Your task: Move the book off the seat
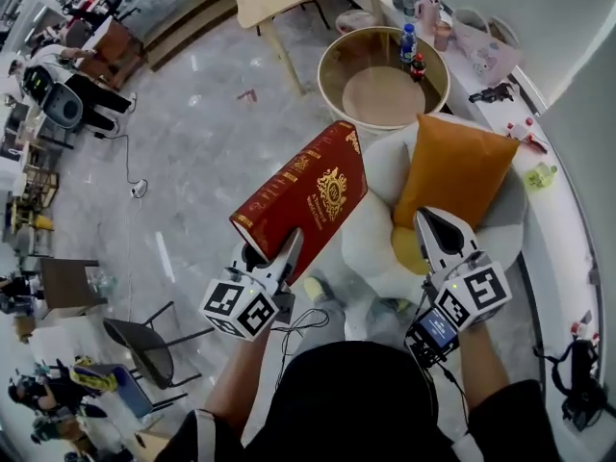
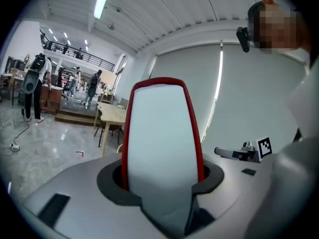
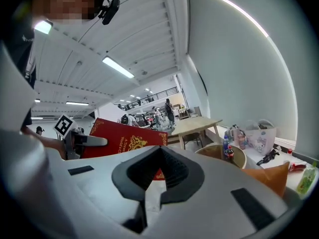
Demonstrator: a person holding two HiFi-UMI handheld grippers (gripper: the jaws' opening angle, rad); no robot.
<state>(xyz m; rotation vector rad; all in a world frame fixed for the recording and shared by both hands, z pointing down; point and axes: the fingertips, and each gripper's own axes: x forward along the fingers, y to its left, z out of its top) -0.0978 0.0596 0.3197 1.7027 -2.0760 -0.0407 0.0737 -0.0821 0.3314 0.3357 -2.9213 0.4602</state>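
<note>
Thick red gold-crested hardcover book (image 1: 303, 192): stiff, probably heavy.
Left gripper (image 1: 276, 250): clamped across its page edge.
Right gripper (image 1: 440, 227): jaws together, empty.

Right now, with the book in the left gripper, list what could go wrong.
The left gripper grips the red book only at its lower edge, most of it jutting out: it may pivot or slip. Swung forward, it could hit the bottles on the round table. The right gripper, shut and empty, gives no support.

White armchair seat (image 1: 369, 242) with an orange cushion (image 1: 452, 166) propped on it; beside it, a round tabletop (image 1: 377, 99) holding two bottles (image 1: 409, 42).
</note>
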